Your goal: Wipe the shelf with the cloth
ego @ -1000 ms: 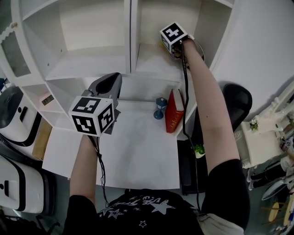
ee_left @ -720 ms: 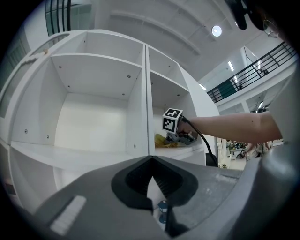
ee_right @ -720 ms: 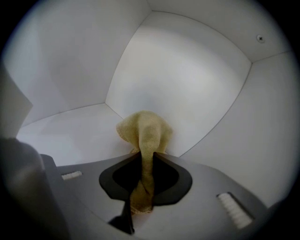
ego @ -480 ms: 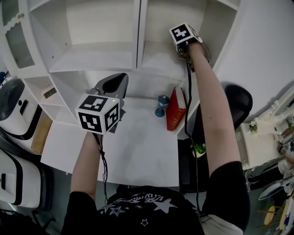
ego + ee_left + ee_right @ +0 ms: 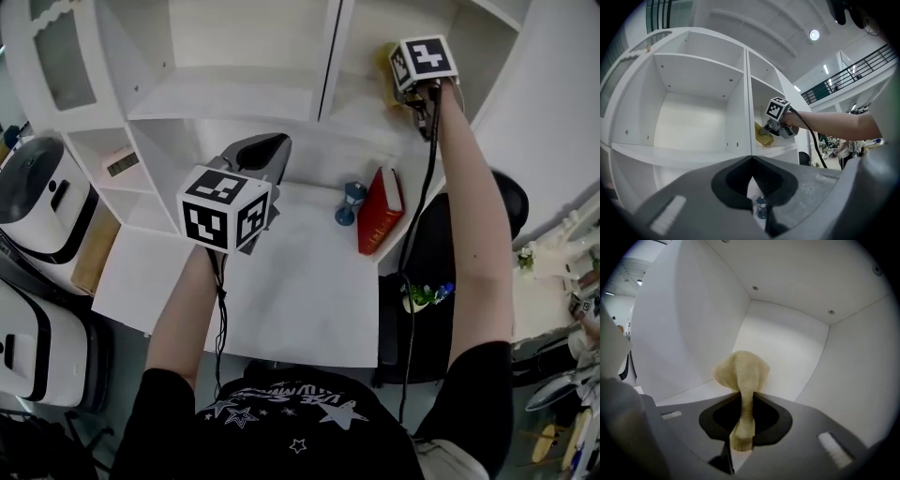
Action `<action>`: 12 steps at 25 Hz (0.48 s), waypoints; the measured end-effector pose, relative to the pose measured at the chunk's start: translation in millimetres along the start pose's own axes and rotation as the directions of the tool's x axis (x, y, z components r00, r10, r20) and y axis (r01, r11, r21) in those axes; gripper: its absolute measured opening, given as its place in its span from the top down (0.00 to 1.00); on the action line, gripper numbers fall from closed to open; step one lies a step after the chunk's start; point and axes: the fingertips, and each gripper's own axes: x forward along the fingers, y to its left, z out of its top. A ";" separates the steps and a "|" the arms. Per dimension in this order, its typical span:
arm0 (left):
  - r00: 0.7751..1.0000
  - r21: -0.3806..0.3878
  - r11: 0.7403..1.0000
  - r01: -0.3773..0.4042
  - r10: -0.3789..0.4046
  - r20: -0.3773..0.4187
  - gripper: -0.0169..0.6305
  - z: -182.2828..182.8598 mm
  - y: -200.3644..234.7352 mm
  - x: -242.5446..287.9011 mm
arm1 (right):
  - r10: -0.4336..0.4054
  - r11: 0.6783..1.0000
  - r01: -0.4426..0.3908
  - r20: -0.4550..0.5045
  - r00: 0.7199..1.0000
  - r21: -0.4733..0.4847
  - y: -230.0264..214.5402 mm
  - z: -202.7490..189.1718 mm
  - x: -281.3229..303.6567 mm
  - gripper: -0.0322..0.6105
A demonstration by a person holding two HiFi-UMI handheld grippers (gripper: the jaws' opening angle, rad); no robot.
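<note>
A yellow cloth (image 5: 386,58) hangs bunched from my right gripper (image 5: 405,77), which is shut on it inside the upper right compartment of the white shelf unit (image 5: 366,114). In the right gripper view the cloth (image 5: 743,373) is pinched between the jaws and rises in front of the compartment's back corner, above the shelf board (image 5: 686,392). The left gripper view shows the same cloth (image 5: 763,135) low over that board. My left gripper (image 5: 261,150) is shut on nothing and hovers over the desk in front of the lower shelves.
A red book (image 5: 380,211) leans at the desk's back right, with a small blue hourglass (image 5: 352,203) beside it. The white desk (image 5: 281,291) lies below. White appliances (image 5: 37,211) stand at the left, a black chair (image 5: 514,202) at the right.
The head view has swung left, so everything sits further right in the picture. The right gripper stays in the upper right compartment, and the cloth now shows beside its cube.
</note>
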 end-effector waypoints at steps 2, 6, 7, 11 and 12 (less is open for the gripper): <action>1.000 0.004 1.000 0.019 -0.019 -0.002 0.97 -1.0 -1.6 0.1 | 0.045 0.999 -0.045 0.021 0.999 -0.009 18.0 6.3 -5.8 0.82; 0.999 0.003 0.999 0.045 -0.045 -0.003 0.97 -2.4 0.2 0.9 | 0.158 0.987 -0.158 0.039 0.987 -0.014 57.4 15.8 -11.7 0.82; 0.999 0.000 0.999 0.048 -0.048 -0.001 0.97 -2.1 1.7 1.0 | 0.180 0.984 -0.179 0.038 0.983 -0.021 66.2 17.2 -12.2 0.82; 0.998 -0.005 0.998 0.066 -0.066 0.007 0.97 -1.1 5.4 1.7 | 0.265 0.964 -0.265 0.023 0.964 -0.021 93.7 17.9 -8.4 0.82; 0.997 -0.004 0.998 0.071 -0.071 0.008 0.97 -0.8 5.8 2.4 | 0.288 0.958 -0.287 0.017 0.958 -0.017 99.2 17.2 -6.6 0.82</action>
